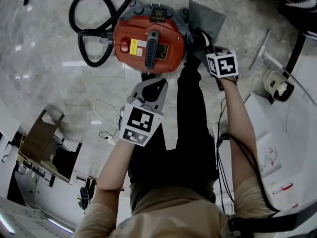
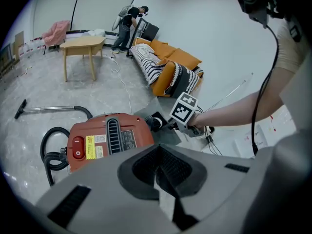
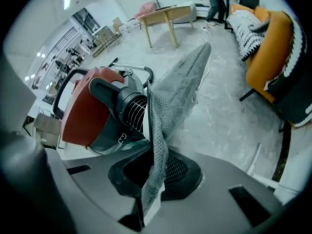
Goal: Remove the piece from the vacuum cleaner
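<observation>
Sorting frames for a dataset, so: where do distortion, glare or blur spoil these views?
Head view: fisheye curves the floor, with bright streaks of glare on it. Left gripper view: dark vignetted corners, vacuum cleaner sharp. Right gripper view: grey mesh piece up close, slightly soft; sofa bowed.

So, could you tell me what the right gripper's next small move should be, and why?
Probably a gentle pull away from the red vacuum cleaner: the right gripper is clamped on the grey mesh piece, whose far part seems to lie against the black ribbed outlet.
</observation>
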The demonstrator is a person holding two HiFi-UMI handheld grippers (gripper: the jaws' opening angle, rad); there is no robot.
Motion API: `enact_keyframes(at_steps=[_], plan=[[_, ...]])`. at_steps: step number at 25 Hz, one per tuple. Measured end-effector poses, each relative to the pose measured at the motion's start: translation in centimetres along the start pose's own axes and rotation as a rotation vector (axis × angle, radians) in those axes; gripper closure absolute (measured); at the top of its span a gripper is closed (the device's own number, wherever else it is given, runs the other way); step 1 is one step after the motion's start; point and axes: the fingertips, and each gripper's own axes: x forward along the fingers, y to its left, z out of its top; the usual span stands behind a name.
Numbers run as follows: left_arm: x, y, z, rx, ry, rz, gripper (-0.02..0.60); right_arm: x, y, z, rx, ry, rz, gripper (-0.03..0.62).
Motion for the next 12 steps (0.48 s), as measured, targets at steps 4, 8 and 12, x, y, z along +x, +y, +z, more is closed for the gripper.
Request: enact_keyframes(at_steps=[4, 8, 12], plan=[[-0.2, 0.3, -0.1, -0.005, -0.004, 0.004, 0.577, 0.2, -0.4, -0.4, -0.134, -0.015, -0.088, 0.565], [-0.4, 0.5, -0.2, -0.009, -0.007, 0.013, 0.577, 0.2, -0.9, -0.4, -0.143, -0.021, -0.111, 0.565], [-0.4, 0.4, -0.5, -0.014, -0.008, 0.01, 0.577, 0.3, -1.4, -0.4, -0.123, -0.028, -0.113, 0.565]])
